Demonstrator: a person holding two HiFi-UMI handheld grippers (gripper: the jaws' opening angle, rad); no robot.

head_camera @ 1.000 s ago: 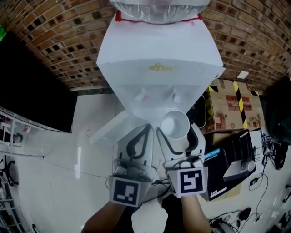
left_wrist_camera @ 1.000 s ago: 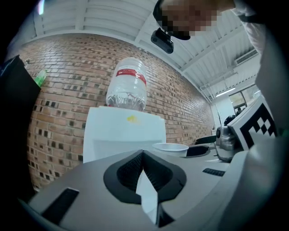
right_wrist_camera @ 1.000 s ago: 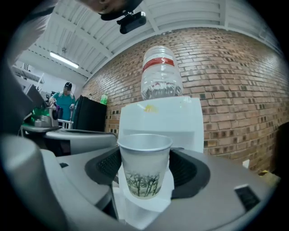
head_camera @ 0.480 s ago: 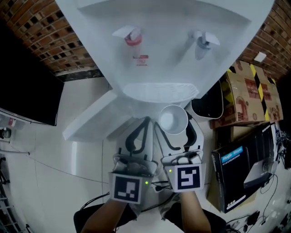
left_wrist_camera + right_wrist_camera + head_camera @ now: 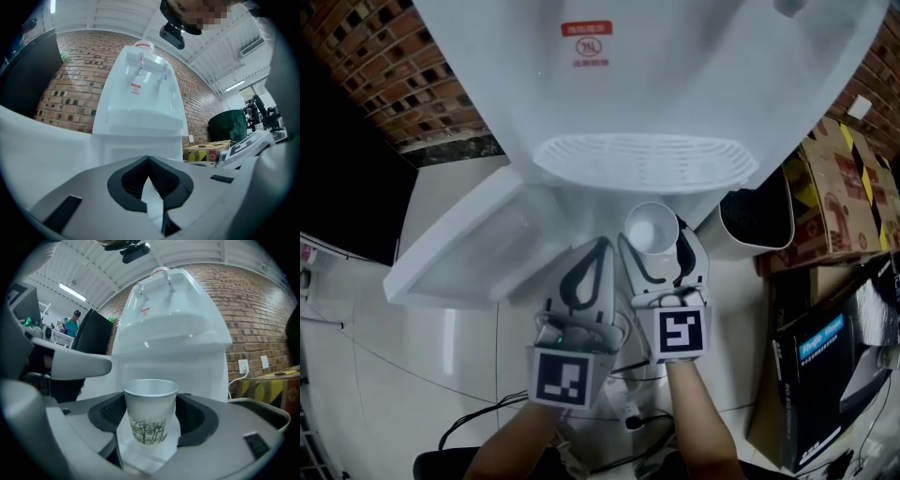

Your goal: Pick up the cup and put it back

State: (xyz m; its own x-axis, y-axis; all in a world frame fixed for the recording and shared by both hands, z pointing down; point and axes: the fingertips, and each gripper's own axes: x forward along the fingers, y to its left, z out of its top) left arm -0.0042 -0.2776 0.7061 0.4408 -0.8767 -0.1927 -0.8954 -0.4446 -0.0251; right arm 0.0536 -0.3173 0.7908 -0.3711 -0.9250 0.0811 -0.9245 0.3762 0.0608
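A white paper cup (image 5: 652, 228) with a green tree print (image 5: 150, 420) stands upright between the jaws of my right gripper (image 5: 654, 240), which is shut on its sides (image 5: 151, 423). It hangs in front of the white water dispenser (image 5: 656, 84), just below its slotted drip tray (image 5: 642, 161). My left gripper (image 5: 598, 248) is close beside it on the left. In the left gripper view the left gripper (image 5: 149, 161) has its jaw tips together with nothing between them.
The dispenser's lower cabinet door (image 5: 459, 253) stands open to the left. A white-lined bin (image 5: 759, 220), cardboard boxes (image 5: 839, 197) and a black box (image 5: 820, 366) are at the right. A dark panel (image 5: 337, 197) is at the left, with cables on the tiled floor.
Both grippers have sunk together with the cup still held. The dispenser's taps have slid up out of the head view, and the drip tray now lies just beyond the cup.
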